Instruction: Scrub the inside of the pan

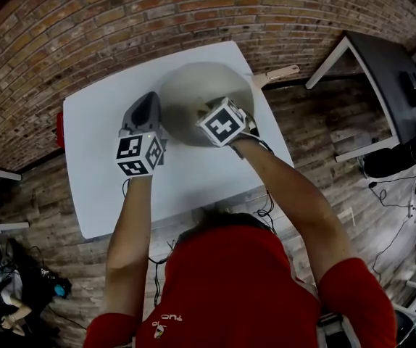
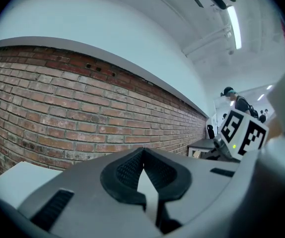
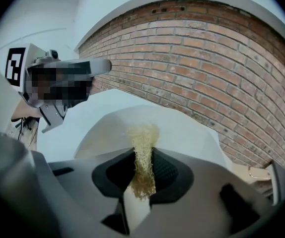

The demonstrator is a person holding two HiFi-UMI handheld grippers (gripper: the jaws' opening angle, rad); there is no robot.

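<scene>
From my remote seat, the right gripper (image 3: 144,168) has its fingers (image 3: 167,175) pinched on a yellowish fibrous scrubber (image 3: 143,140). The frayed tip pokes out over the pale pan (image 3: 187,133). The pan is on a white tabletop (image 3: 78,125) before a brick wall (image 3: 207,68), with the left gripper (image 3: 100,66) at upper left.

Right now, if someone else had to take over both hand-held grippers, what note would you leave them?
Left hand-held gripper: jaws together with nothing seen between them. It is at the left rim of the pan; contact is unclear.
Right hand-held gripper: shut on a yellowish fibrous scrubber, over the inside of the pan.
The pan sits on the white table, its wooden handle pointing to the far right.
Done: the scrubber is gripped and over the pan.
Left: scrub the inside. The pictures don't show whether the scrubber touches the surface or how much is already scrubbed.
</scene>
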